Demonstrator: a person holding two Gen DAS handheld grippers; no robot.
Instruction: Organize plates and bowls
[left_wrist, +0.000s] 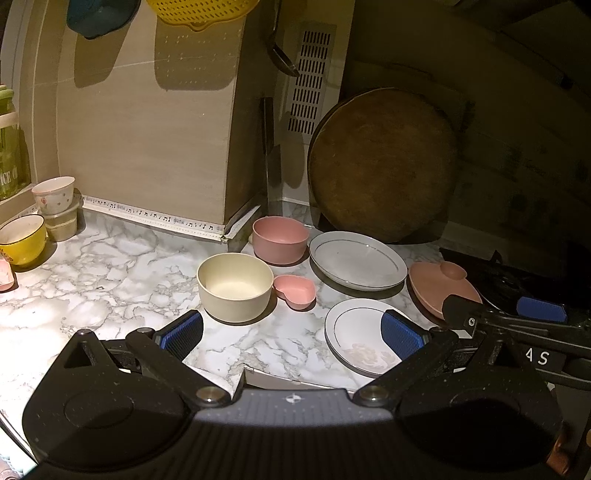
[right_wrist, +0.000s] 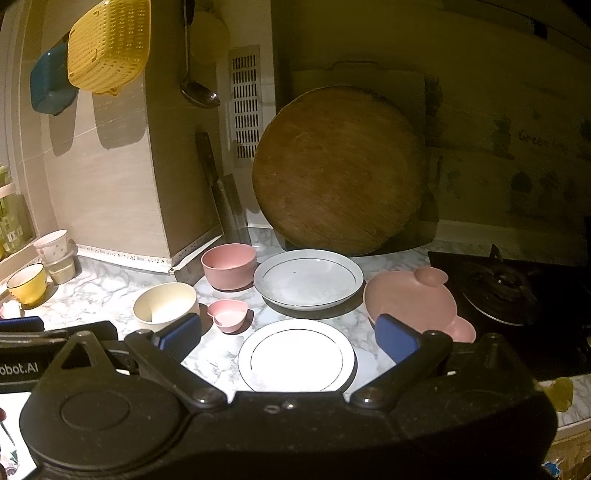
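Note:
On the marble counter (left_wrist: 110, 266) stand a cream bowl (left_wrist: 234, 286), a pink bowl (left_wrist: 280, 240), a small pink heart-shaped dish (left_wrist: 295, 291), a deep white plate (left_wrist: 356, 260), a flat white plate (left_wrist: 354, 338) and a pink bear-shaped plate (left_wrist: 441, 288). The same items show in the right wrist view: cream bowl (right_wrist: 164, 306), pink bowl (right_wrist: 229, 266), heart dish (right_wrist: 228, 314), deep plate (right_wrist: 308, 278), flat plate (right_wrist: 295, 356), bear plate (right_wrist: 415, 301). My left gripper (left_wrist: 291, 334) is open and empty in front of them. My right gripper (right_wrist: 288, 338) is open and empty above the flat plate.
A round wooden board (right_wrist: 338, 177) leans on the back wall. A cleaver (right_wrist: 225, 199) leans in the corner. A gas stove (right_wrist: 509, 291) is at the right. A yellow cup (left_wrist: 22, 240) and a white cup on a jar (left_wrist: 53, 194) stand at the left. Colanders (right_wrist: 109, 46) hang above.

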